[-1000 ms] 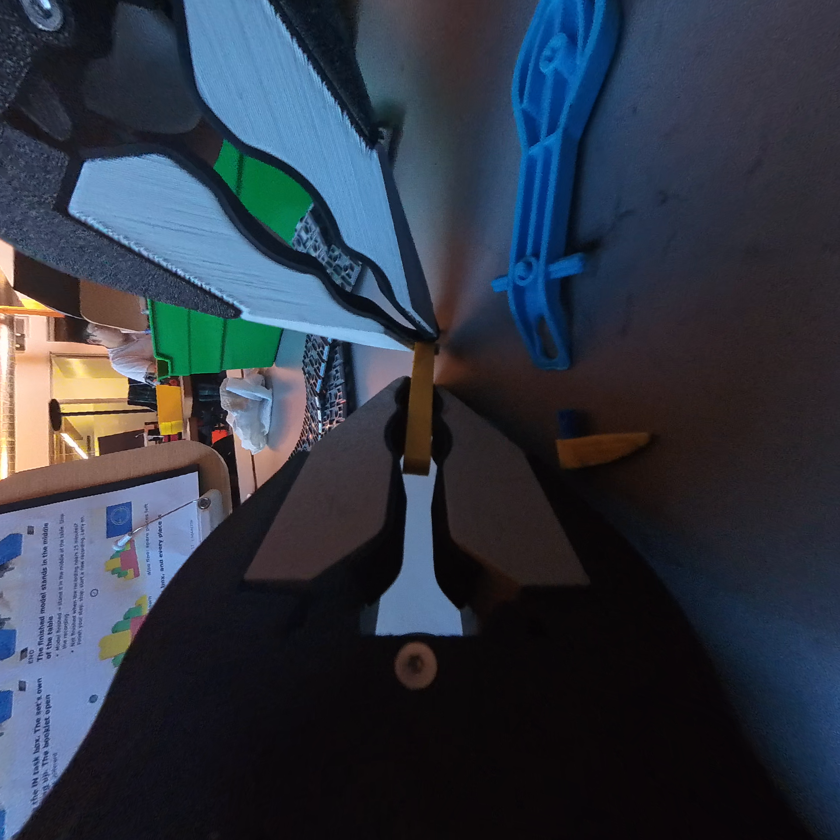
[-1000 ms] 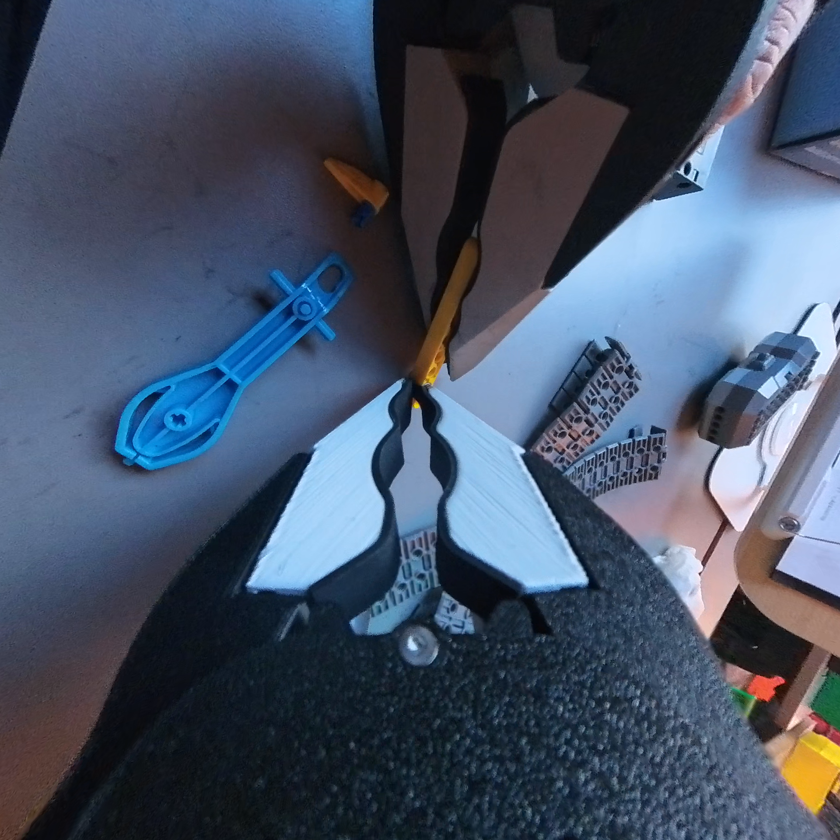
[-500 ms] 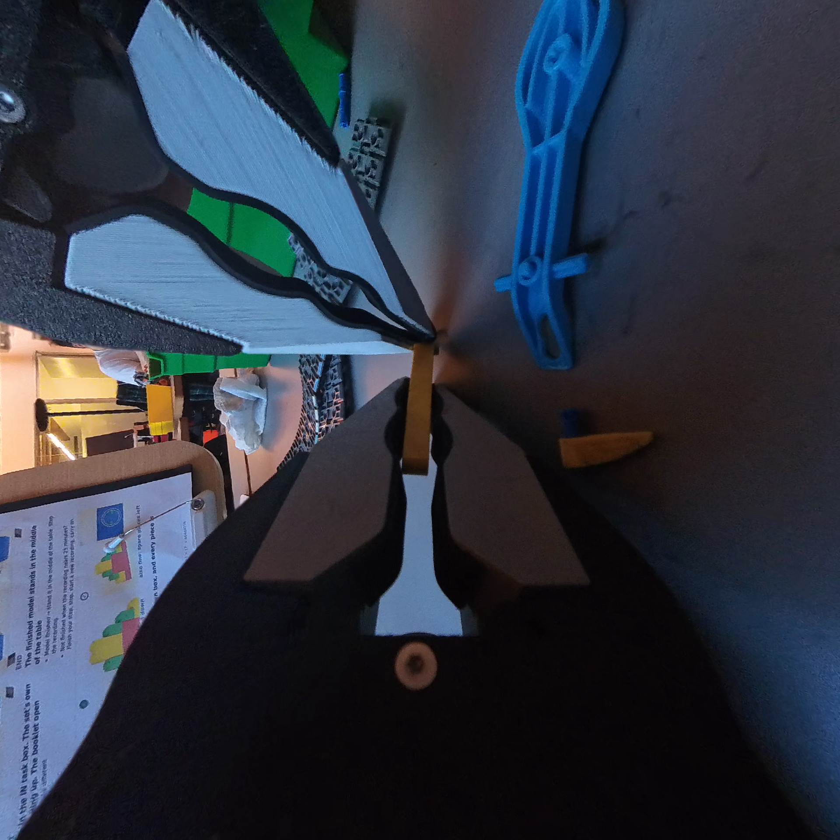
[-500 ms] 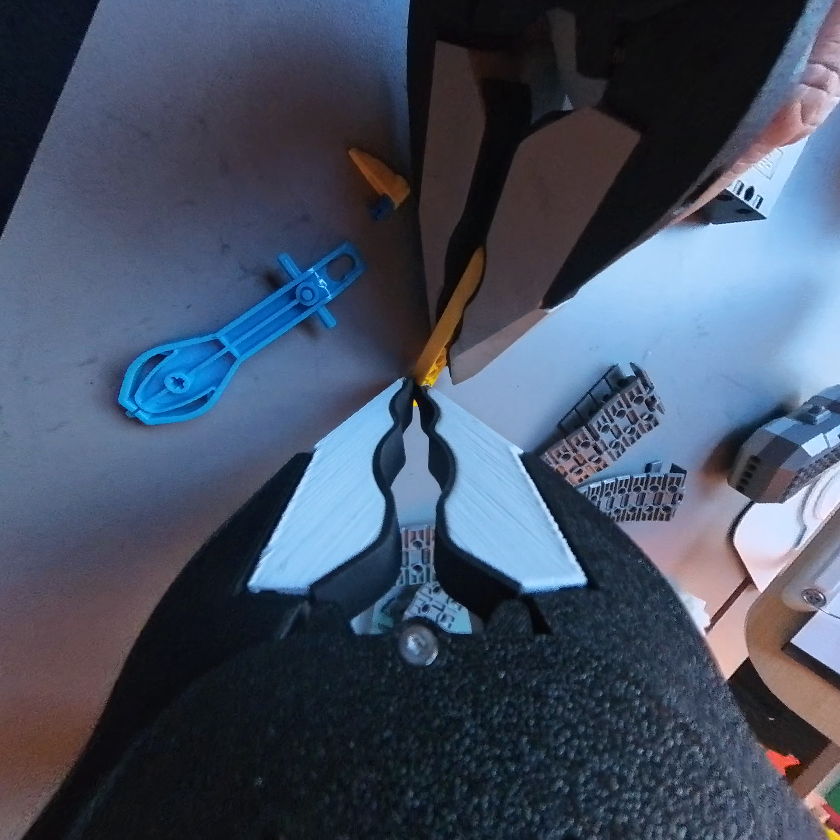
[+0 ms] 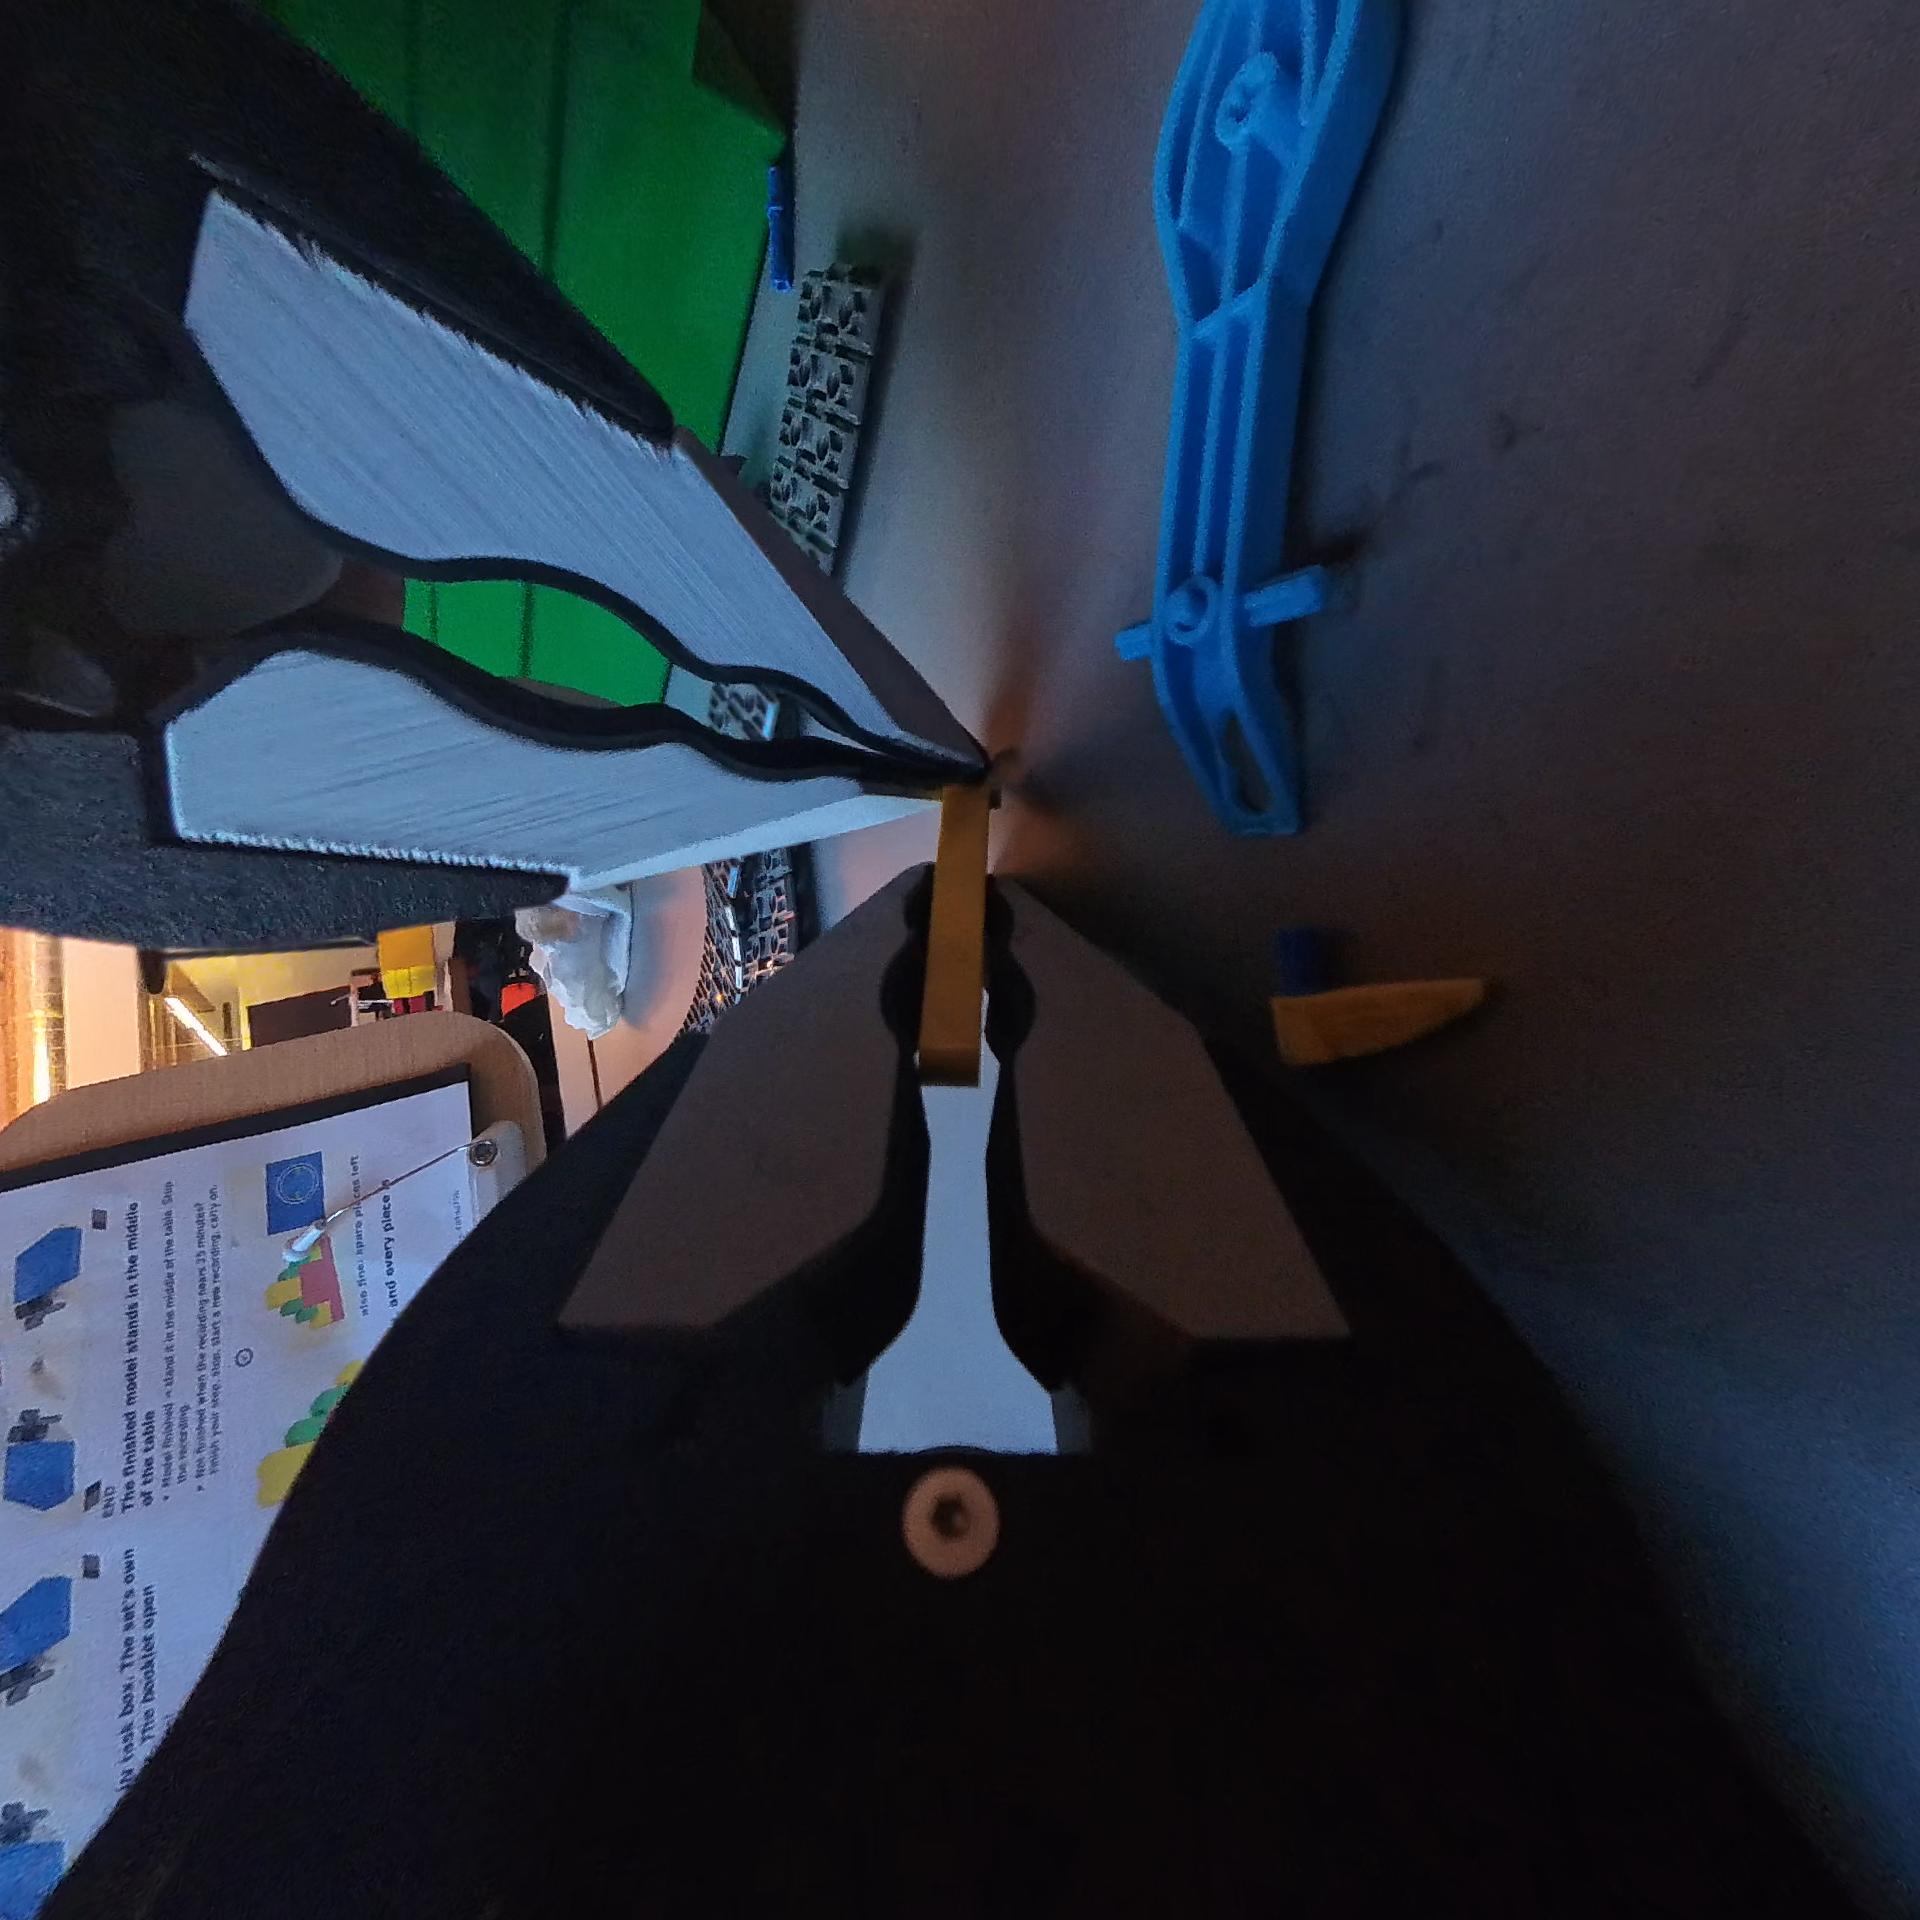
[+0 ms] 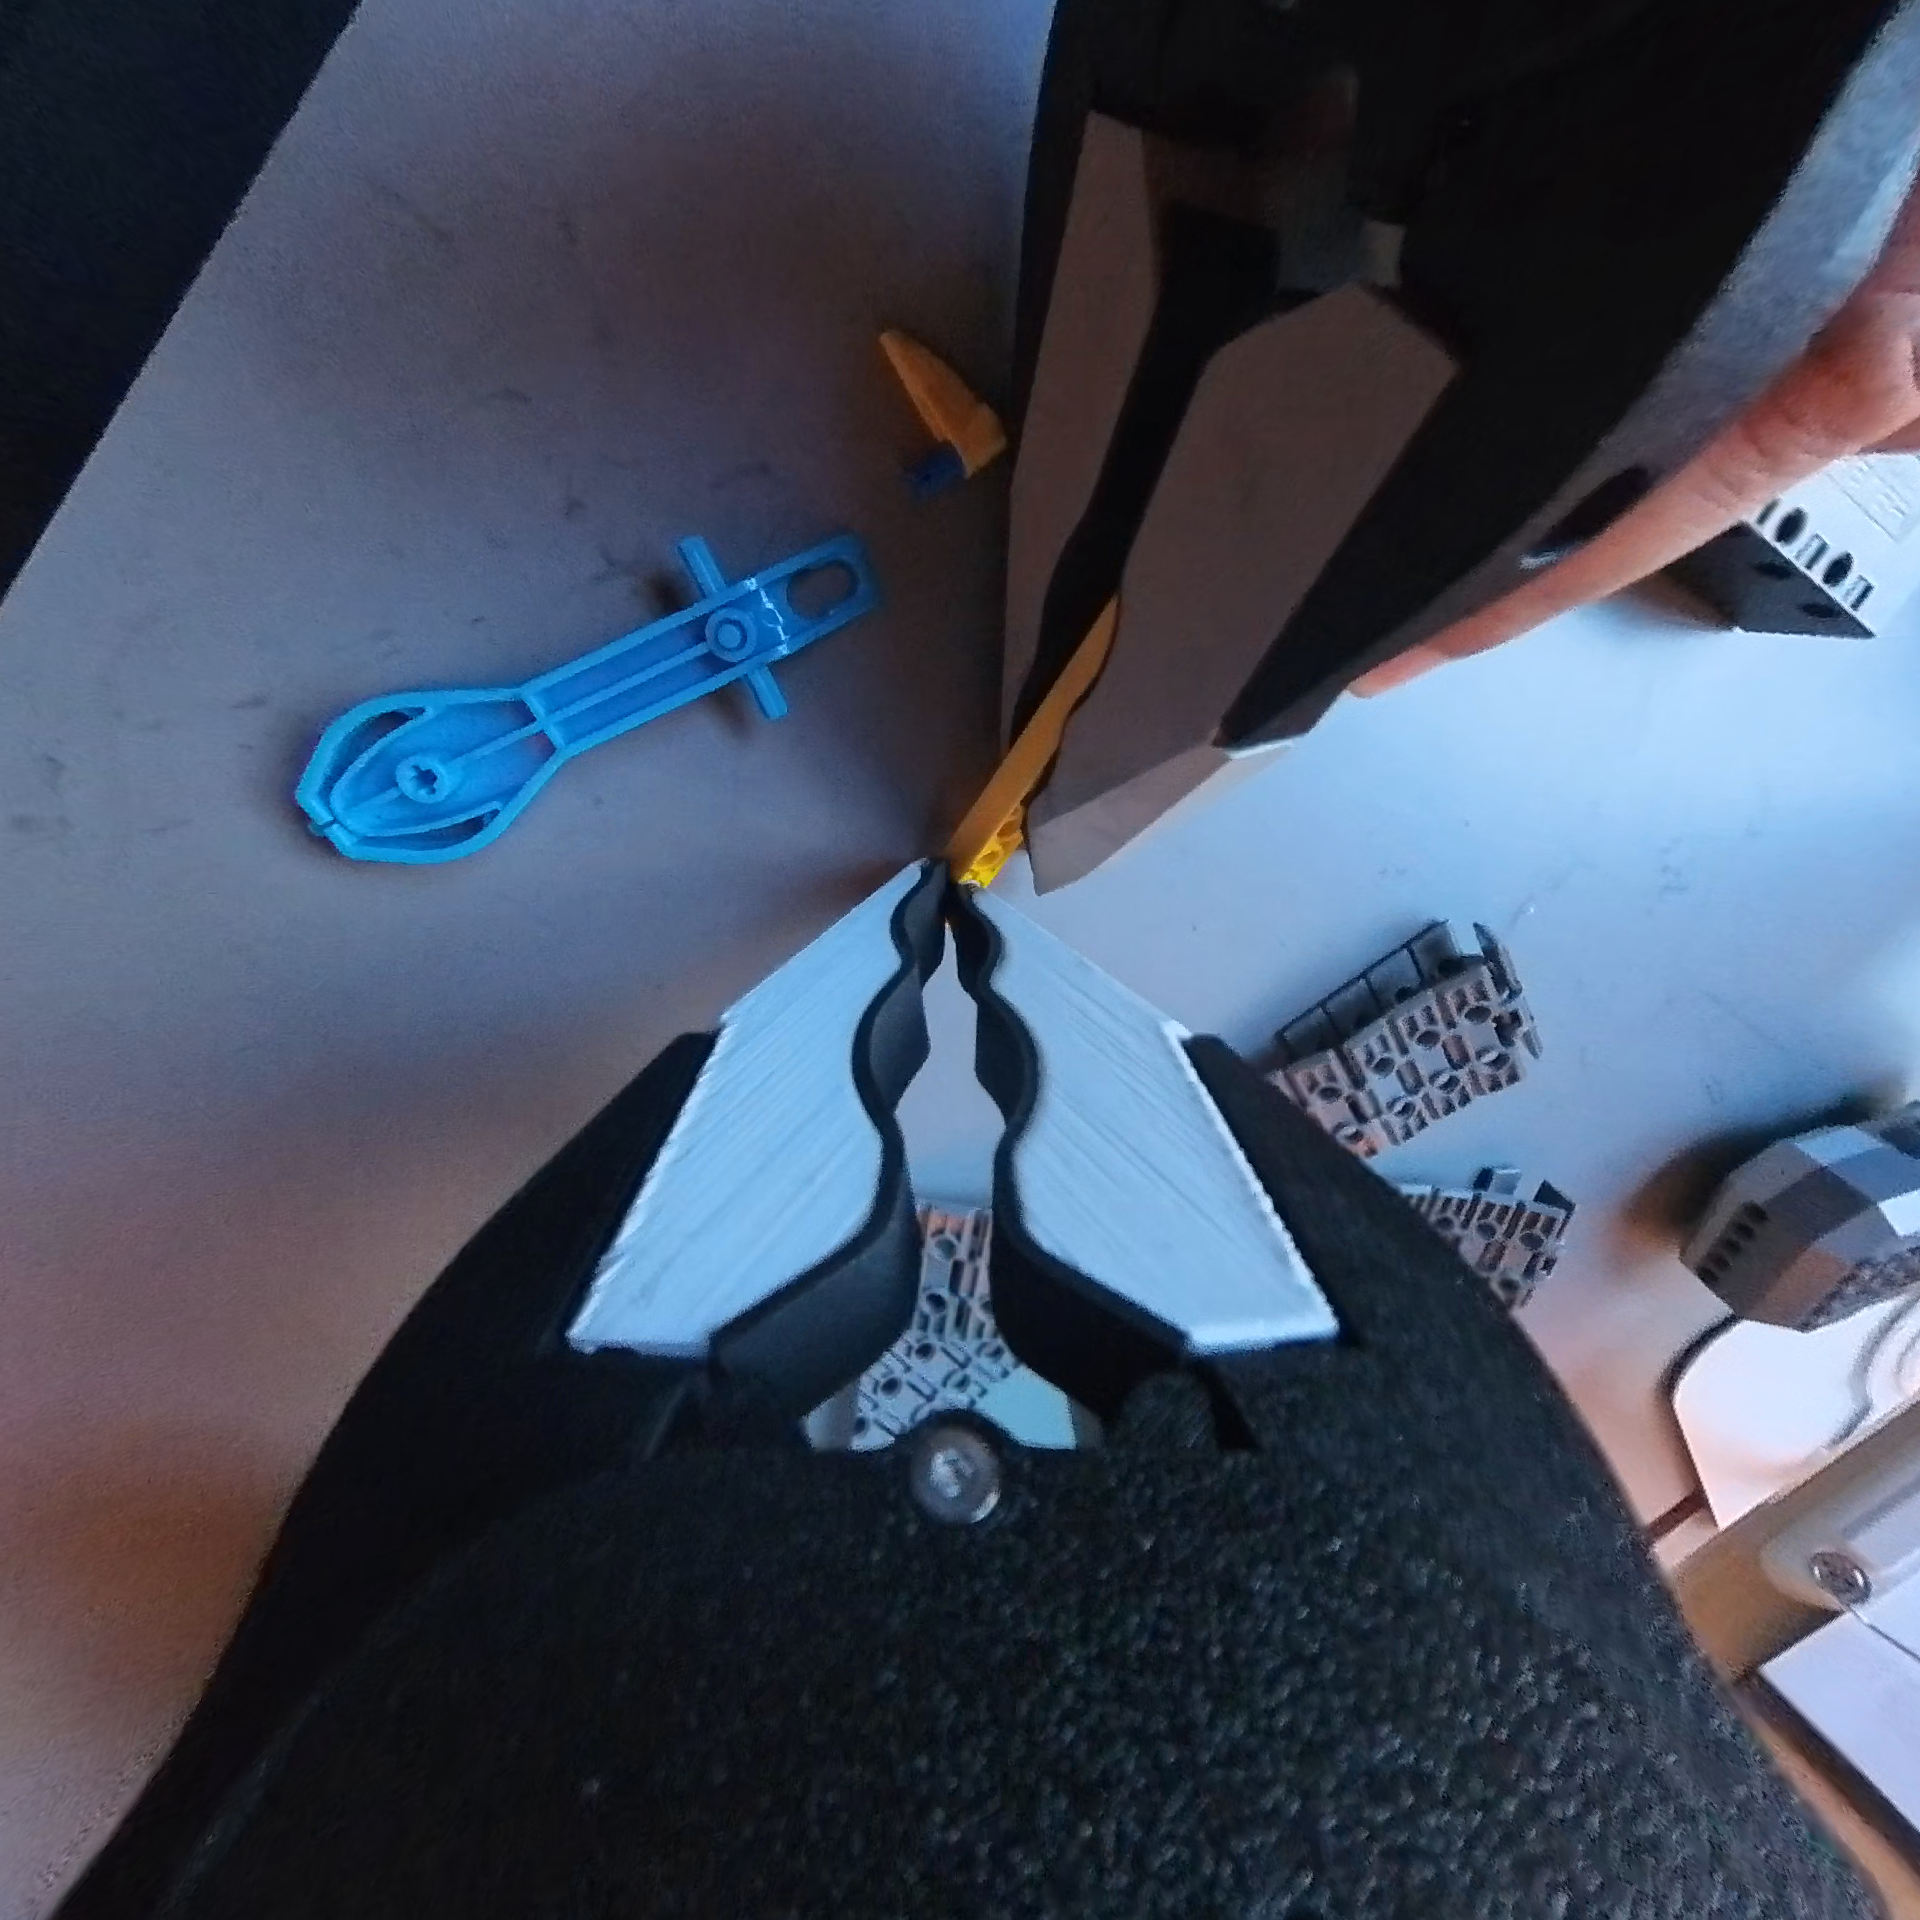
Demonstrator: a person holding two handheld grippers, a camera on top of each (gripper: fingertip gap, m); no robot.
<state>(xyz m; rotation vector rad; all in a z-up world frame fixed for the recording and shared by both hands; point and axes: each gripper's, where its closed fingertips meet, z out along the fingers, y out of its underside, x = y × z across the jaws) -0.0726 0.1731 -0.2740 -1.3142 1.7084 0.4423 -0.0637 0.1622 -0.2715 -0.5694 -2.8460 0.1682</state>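
My left gripper [image 5: 956,883] is shut on a thin yellow beam [image 5: 951,997] and holds it above the grey table. The beam's far end sticks out past the fingertips. My right gripper [image 6: 948,885], with white fingers and black pads, is shut with its tips touching that free end of the beam [image 6: 1013,779]. I cannot see whether the tips pinch a small part there. The right gripper also shows in the left wrist view [image 5: 971,767], coming in from the upper left. The left gripper shows at the top of the right wrist view [image 6: 1049,769], with a person's finger [image 6: 1558,582] on it.
A blue spoon-shaped plastic tool [image 6: 582,707] and a small yellow wedge with a blue pin [image 6: 940,405] lie on the table [image 6: 312,1039]. Grey tread links [image 6: 1413,1039], a grey model part [image 6: 1787,1226] and a black block [image 6: 1787,582] are to the right. A green box [image 5: 582,208] and an instruction sheet [image 5: 208,1299] stand beyond. My left and right fingertips are right by each other.
The right gripper has swung round the beam's end, its tips staying on it. The left gripper keeps its hold, and the beam has hardly moved.
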